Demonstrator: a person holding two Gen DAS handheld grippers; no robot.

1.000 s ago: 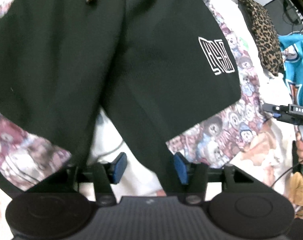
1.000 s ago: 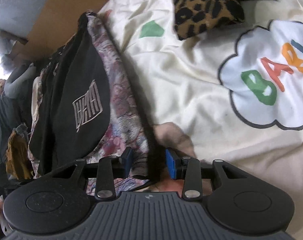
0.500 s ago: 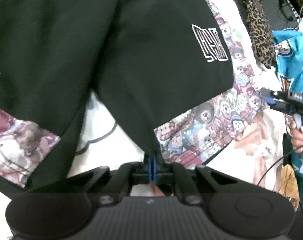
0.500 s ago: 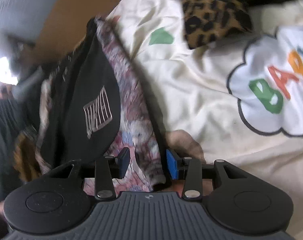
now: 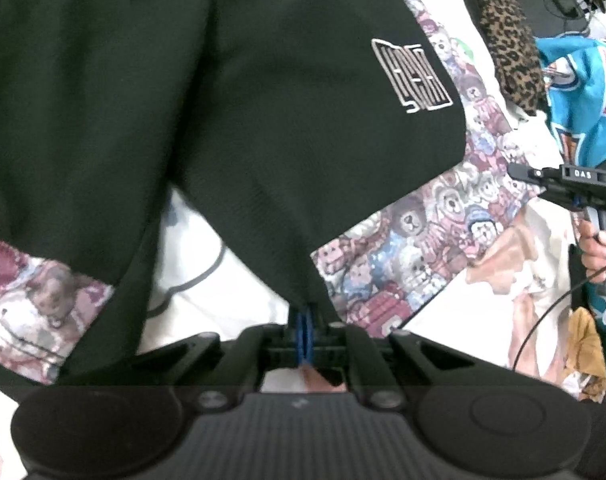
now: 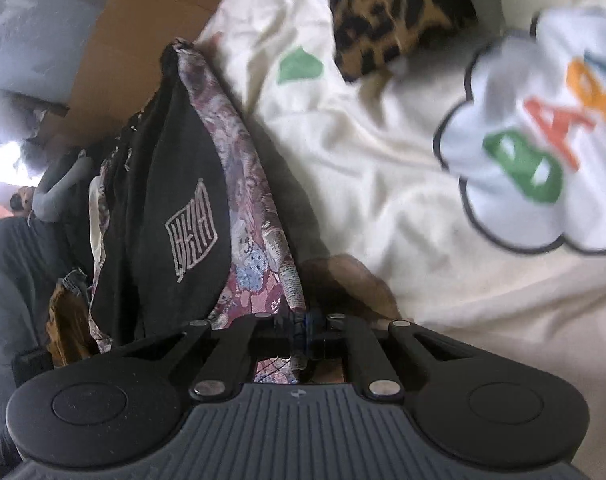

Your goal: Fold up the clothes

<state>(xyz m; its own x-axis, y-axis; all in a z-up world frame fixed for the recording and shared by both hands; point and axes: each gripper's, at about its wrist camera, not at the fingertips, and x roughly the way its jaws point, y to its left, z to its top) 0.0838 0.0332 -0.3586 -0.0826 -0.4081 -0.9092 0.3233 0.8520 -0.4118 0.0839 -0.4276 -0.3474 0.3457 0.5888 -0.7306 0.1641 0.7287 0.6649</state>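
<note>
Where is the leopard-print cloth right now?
In the left wrist view the leopard-print cloth lies upper right on the cream sheet, between the bear-print shorts and a teal garment.

The black shorts (image 5: 231, 128) with their teddy-bear print panels cover most of the bed ahead of the left gripper (image 5: 304, 334), leaving only a small bare wedge of cream sheet (image 5: 191, 264) between the two legs. To the right, beyond the print hem, the sheet lies open up to the right gripper (image 5: 575, 188). Further back, a leopard-print cloth (image 6: 395, 12) and a teal garment (image 5: 579, 92) (bunched at the edge) block the far side. The sheet around the BABY cloud print (image 6: 543, 140) is clear.
</note>
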